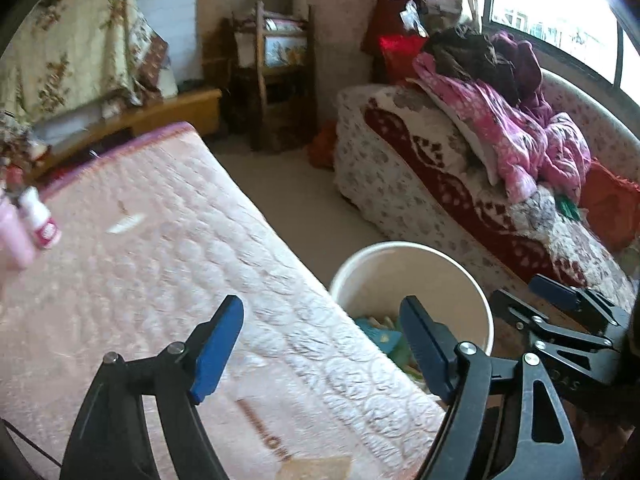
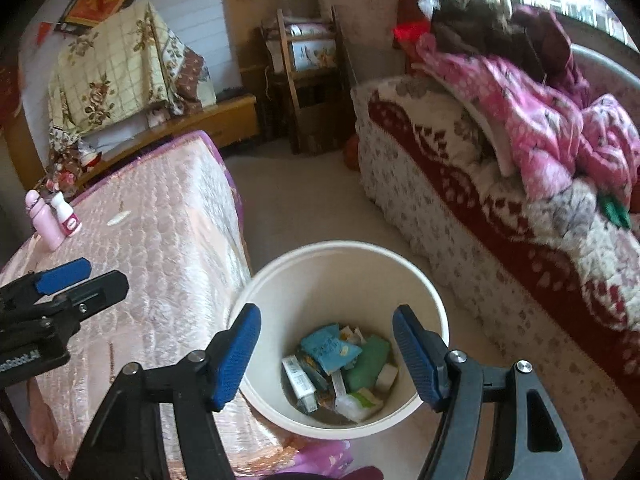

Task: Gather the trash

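Observation:
A white trash bin [image 2: 344,272] stands on the floor between the pink mattress [image 2: 160,240] and a patterned bed. It holds several wrappers and packets [image 2: 340,368], blue, green and white. My right gripper [image 2: 326,354] is open and empty, directly above the bin's mouth. My left gripper [image 1: 320,344] is open and empty, over the mattress [image 1: 160,260] edge beside the bin [image 1: 400,264]. A small white scrap [image 1: 126,223] lies on the mattress; it also shows in the right wrist view [image 2: 118,219]. Two pink and white bottles [image 2: 56,216] stand at the mattress's far left.
A bed [image 2: 500,208] with a red and white blanket and piled pink clothes [image 2: 552,120] lies on the right. A wooden chair [image 2: 308,80] and a low wooden cabinet [image 2: 200,120] stand at the back. Bare floor [image 2: 300,200] runs between the beds.

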Demonstrator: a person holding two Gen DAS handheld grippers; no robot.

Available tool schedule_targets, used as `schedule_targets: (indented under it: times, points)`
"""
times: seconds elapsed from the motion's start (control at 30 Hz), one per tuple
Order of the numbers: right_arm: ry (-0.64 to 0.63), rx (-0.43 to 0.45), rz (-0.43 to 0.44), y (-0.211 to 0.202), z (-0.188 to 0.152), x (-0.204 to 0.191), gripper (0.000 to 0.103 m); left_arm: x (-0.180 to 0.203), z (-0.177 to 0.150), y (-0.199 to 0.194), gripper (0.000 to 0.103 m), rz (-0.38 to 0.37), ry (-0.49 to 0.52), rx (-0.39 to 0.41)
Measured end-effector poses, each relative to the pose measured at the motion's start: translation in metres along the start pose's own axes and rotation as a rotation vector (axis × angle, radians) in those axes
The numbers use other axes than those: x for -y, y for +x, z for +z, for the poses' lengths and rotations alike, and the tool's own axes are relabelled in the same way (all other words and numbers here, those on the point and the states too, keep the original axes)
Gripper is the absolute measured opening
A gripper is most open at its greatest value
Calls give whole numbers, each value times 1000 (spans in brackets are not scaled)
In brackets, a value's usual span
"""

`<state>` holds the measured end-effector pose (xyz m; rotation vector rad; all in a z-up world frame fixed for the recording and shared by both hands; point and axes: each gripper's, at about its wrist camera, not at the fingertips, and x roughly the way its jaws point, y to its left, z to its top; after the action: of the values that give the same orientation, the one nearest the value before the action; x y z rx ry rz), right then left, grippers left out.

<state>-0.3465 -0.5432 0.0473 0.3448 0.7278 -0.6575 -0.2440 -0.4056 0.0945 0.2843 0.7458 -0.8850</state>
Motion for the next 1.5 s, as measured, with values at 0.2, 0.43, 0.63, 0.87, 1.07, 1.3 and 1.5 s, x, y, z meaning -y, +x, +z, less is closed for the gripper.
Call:
schedule_targets:
  times: [0.2, 0.43, 0.63, 0.87, 1.07, 1.3, 1.5]
  points:
    - [-29, 78, 7, -32, 1, -24, 72, -19, 1, -32, 81, 52, -26, 72]
    - [-29, 117, 46, -55, 5, -41, 72, -35, 1, -62, 81, 112, -41, 141]
    - [-29, 148, 63, -69, 7, -50, 72, -38, 1, -77, 81, 144, -36, 185]
    - [-26, 180, 64, -79, 13, -54, 72, -39, 0, -84, 81, 155, -38, 208]
    - [-15, 193, 58, -81, 16, -51, 76, -43, 1, -86, 81, 157, -47, 226]
    - [-6, 201, 55, -82, 19, -50, 76, -47, 1, -86, 81, 166, -57, 234]
    - [-4, 208, 57, -83, 21, -51, 76, -46, 1, -86, 81, 167, -46, 236]
